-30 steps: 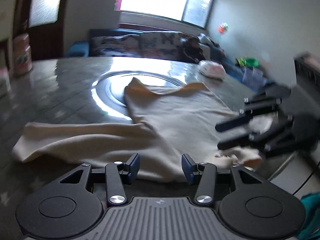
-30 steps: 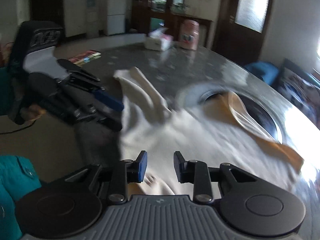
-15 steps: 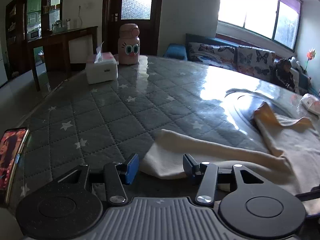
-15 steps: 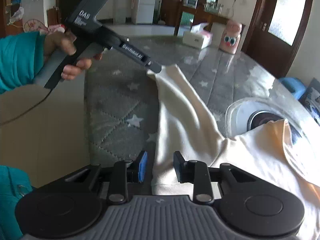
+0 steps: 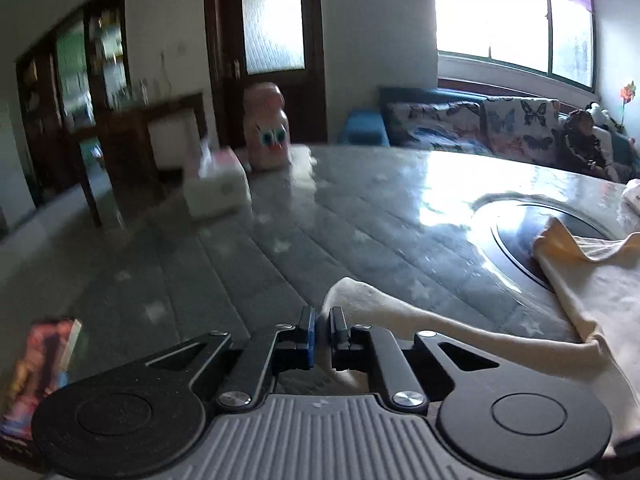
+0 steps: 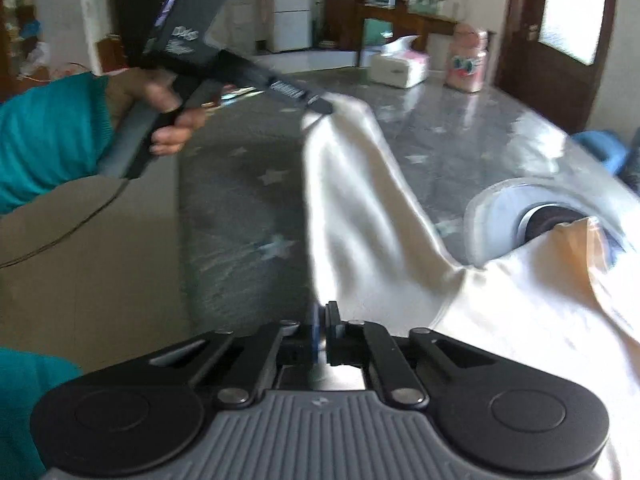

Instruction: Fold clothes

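A cream long-sleeved shirt (image 6: 500,304) lies on the grey star-quilted table (image 6: 240,200). My left gripper (image 5: 322,330) is shut on the end of one sleeve (image 5: 400,312); the right wrist view shows it (image 6: 320,106) pinching the sleeve end and lifting it off the table. My right gripper (image 6: 323,328) is shut on the shirt's hem edge near the table's front. The shirt's body (image 5: 600,292) spreads to the right, with its collar over the round turntable (image 5: 516,236).
A white tissue box (image 5: 216,188) and a pink bottle (image 5: 266,136) stand at the table's far side. A phone (image 5: 40,368) lies at the near left edge. A sofa (image 5: 500,128) stands under the window.
Both grippers have shut on the shirt: the left on the sleeve end, the right on the hem. The sleeve is now lifted and pulled taut.
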`<state>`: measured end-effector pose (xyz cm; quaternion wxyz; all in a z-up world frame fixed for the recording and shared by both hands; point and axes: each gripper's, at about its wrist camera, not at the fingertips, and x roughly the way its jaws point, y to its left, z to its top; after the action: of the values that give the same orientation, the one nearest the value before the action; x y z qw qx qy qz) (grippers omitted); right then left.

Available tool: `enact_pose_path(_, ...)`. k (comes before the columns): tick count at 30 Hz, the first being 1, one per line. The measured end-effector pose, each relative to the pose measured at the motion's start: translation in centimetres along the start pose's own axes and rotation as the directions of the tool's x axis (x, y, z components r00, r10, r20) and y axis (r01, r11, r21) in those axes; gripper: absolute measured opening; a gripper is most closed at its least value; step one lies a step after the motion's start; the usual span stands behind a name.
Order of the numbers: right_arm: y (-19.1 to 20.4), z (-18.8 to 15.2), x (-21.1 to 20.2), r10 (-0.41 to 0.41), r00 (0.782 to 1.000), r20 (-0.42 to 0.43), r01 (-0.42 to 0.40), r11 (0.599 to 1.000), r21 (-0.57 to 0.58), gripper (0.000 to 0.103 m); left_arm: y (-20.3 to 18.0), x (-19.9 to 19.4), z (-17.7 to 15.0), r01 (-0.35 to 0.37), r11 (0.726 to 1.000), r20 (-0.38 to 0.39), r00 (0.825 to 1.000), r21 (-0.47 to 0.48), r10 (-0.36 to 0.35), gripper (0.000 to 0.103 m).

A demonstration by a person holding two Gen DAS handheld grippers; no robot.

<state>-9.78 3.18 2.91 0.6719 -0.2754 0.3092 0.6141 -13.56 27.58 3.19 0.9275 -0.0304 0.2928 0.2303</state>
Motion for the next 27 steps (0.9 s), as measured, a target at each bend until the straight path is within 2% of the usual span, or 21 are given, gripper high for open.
enact_pose_path(6,0.0,-0.1,-1.2,0.015,1.0,0.026,-0.015,1.0,0.018,0.01,-0.2,2.2,-1.3,-0.024,1.0,-0.092,0.995,0.017,0.026,0.009)
enact_pose_path(8,-0.3,-0.1,-2.7,0.022,0.999,0.046,-0.023,0.999,0.031,0.012,-0.1,2.1,-1.3,-0.031,0.999,-0.098,0.995,0.024,0.033,0.016)
enact_pose_path(10,-1.1,-0.7,-4.7,-0.009,0.998,0.055,0.005,0.998,0.061,0.012,-0.1,1.8,-1.1,-0.045,0.999,-0.099,0.994,0.027,0.048,0.022)
enact_pose_path(14,-3.0,-2.9,-7.8,-0.118,0.993,0.019,0.115,0.987,0.109,0.012,-0.4,1.0,-0.7,-0.066,0.998,-0.073,0.995,0.024,0.067,0.021)
enact_pose_path(16,-3.6,-4.3,-8.8,-0.155,0.987,-0.026,0.158,0.979,0.133,0.012,-1.0,0.1,-0.3,-0.052,0.998,-0.048,0.997,0.022,0.053,0.021)
enact_pose_path(20,-3.6,-6.7,-10.2,-0.185,0.978,-0.099,0.199,0.969,0.148,0.013,-3.8,-2.4,0.1,0.108,0.993,-0.017,0.994,0.04,-0.108,0.024)
enact_pose_path(21,-3.3,-7.0,-10.3,-0.183,0.977,-0.107,0.198,0.969,0.148,0.013,-4.8,-3.0,0.2,0.172,0.984,-0.022,0.985,0.049,-0.172,0.027)
enact_pose_path(23,-2.9,-7.5,-10.3,-0.176,0.978,-0.113,0.191,0.971,0.147,0.02,-7.2,-4.1,0.0,0.314,0.946,-0.043,0.949,0.075,-0.312,0.035)
enact_pose_path(25,-2.4,-7.9,-10.2,-0.171,0.979,-0.113,0.186,0.972,0.143,0.023,-9.9,-5.3,-0.3,0.446,0.886,-0.064,0.895,0.125,-0.441,0.036)
enact_pose_path(27,-1.9,-8.4,-10.2,-0.179,0.978,-0.111,0.193,0.972,0.133,0.023,-12.4,-6.7,-0.7,0.553,0.813,-0.078,0.833,0.181,-0.548,0.044)
